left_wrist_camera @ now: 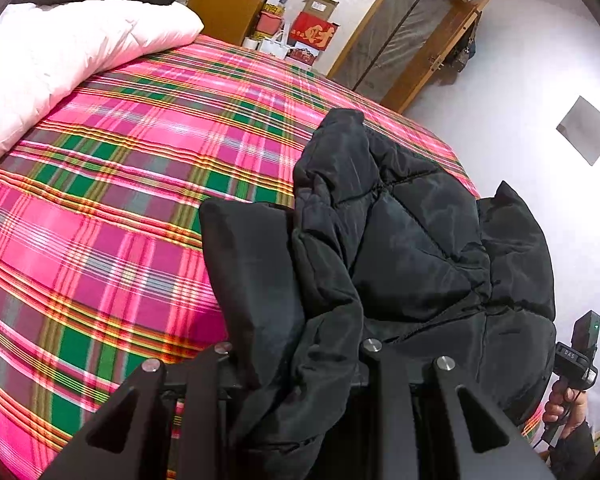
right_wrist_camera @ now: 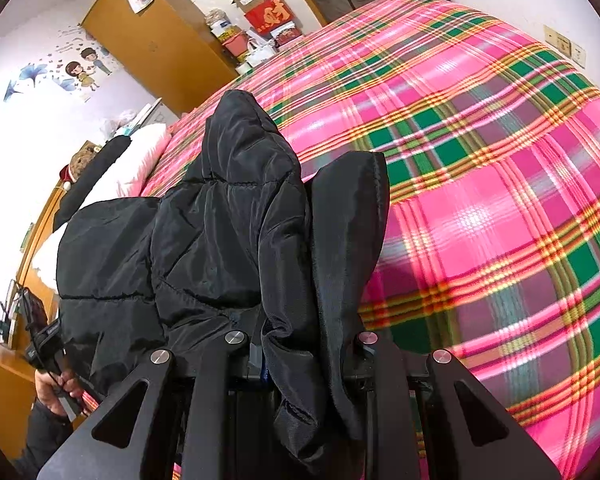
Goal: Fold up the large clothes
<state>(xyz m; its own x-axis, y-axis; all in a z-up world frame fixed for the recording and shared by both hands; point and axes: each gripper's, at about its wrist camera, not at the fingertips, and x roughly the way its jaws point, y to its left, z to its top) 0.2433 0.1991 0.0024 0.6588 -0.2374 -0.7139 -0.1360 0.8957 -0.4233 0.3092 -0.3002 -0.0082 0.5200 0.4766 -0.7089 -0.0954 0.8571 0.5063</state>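
Nearest the lens in the left wrist view, my left gripper (left_wrist_camera: pixel 300 312) is clamped on a bunched edge of the black quilted puffer jacket (left_wrist_camera: pixel 412 240), the fabric gathered between the fingers and spilling down over the linkage at the bottom centre of the frame. In the right wrist view my right gripper (right_wrist_camera: pixel 308 304) is likewise closed on a fold of the same jacket (right_wrist_camera: pixel 204 240), which fills the centre and lower left of that frame. The jacket hangs between the two grips, held over the near edge of the bed; whether its lower part touches the bed I cannot tell. I judge the step in hand to be the lift-and-spread: the garment is gripped at two points, not yet laid out. The next move calls for drawing the grips apart to tension the fabric, then lowering it flat onto open bedding before any fold. The surface is a bed with a pink, green and yellow plaid sheet (left_wrist_camera: pixel 120 200), free across the centre of the frame. A white pillow (left_wrist_camera: pixel 60 72) lies at upper left, a wooden wardrobe (right_wrist_camera: pixel 156 40) and stacked boxes (left_wrist_camera: pixel 312 28) at the top, a wooden door (left_wrist_camera: pixel 412 40) at upper right.
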